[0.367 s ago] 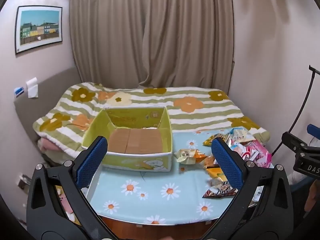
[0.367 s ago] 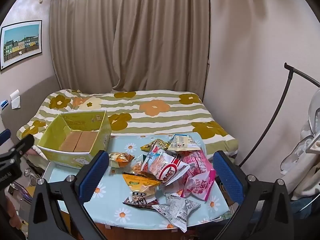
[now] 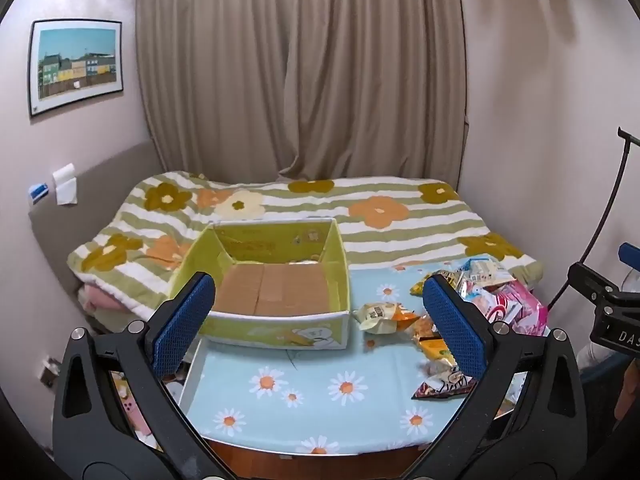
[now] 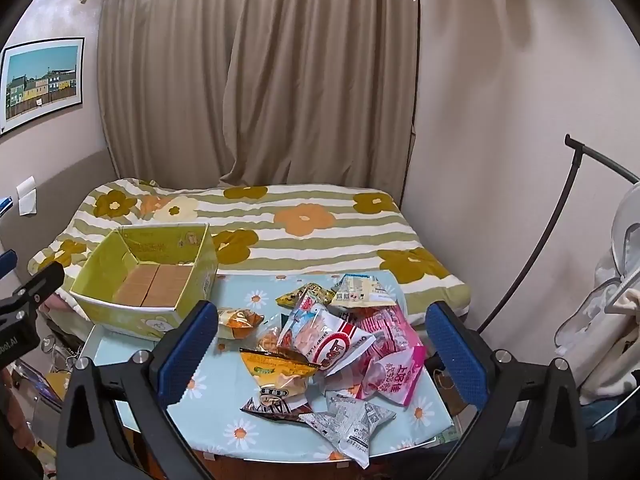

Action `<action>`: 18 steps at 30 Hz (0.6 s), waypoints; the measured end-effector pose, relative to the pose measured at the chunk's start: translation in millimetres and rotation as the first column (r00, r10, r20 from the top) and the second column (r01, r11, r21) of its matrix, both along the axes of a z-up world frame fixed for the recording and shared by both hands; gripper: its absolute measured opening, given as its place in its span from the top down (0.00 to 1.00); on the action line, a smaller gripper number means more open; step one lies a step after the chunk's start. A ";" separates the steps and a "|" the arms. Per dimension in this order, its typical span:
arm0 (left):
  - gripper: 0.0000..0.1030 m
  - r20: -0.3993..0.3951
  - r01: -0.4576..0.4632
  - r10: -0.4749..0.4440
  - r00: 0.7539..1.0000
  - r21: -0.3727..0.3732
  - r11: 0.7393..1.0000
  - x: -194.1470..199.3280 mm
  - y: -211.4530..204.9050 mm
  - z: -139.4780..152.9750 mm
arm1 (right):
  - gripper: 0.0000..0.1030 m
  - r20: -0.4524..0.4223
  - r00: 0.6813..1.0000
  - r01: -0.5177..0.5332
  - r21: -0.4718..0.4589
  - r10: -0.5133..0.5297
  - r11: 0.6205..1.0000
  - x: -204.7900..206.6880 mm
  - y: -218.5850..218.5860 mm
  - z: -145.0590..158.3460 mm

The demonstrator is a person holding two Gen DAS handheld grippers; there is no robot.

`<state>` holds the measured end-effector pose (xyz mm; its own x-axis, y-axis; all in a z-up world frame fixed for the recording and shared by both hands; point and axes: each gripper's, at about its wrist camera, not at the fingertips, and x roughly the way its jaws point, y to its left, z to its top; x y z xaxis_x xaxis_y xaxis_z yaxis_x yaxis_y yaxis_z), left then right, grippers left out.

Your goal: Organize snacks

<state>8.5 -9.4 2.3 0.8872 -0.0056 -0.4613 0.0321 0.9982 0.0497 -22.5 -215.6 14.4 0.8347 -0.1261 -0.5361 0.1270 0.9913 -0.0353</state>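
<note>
Left gripper [image 3: 318, 326]: we see its fingers [image 3: 184, 322] spread wide, blue textured pads on black frames, nothing between them, raised above the bench.
Right gripper [image 4: 322, 344]: we see its fingers [image 4: 456, 350] likewise parted and holding nothing, above the snack pile.
Bench [image 3: 320, 400]: we find a flat top under a pale blue cloth printed with white daisies.
Box [image 3: 276, 326]: we note an open rectangular carton, yellow-green printed walls, brown cardboard flaps as its floor, standing on the bench's left part; no snack shows inside.
Snack pile [image 4: 340, 344]: we see crinkled foil and plastic packets heaped loosely on the bench's right part, overlapping one another, well apart from the box.
Red-and-white packet [image 4: 332, 340]: we see a glossy pillow bag lying on top of the heap.
Pink packet [image 4: 394, 364]: we see it beside the red-and-white one, partly under it.
Silver packet [image 4: 352, 420]: we see a creased bag at the near edge.
Small orange packet [image 4: 238, 320]: we see it lying alone between box and pile.
Bed [image 4: 304, 224]: we see a soft quilt, green-and-white stripes with large flowers, behind the bench.
Curtain [image 4: 256, 80]: we see beige pleated fabric.
</note>
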 end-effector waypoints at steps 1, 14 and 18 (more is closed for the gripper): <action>0.00 0.004 -0.004 0.004 1.000 0.002 1.000 0.6 -0.2 0.9 | 0.00 0.001 1.000 0.000 0.003 0.000 1.000 0.4 -1.3 -0.9; 0.00 -0.013 0.006 -0.006 1.000 -0.004 1.000 2.8 18.4 -1.7 | 0.00 -0.015 1.000 0.011 -0.002 -0.011 1.000 2.4 7.3 2.3; 0.00 -0.008 0.008 -0.008 1.000 -0.012 1.000 3.8 18.9 -0.1 | 0.00 -0.022 1.000 0.021 0.008 -0.021 1.000 3.5 5.8 1.2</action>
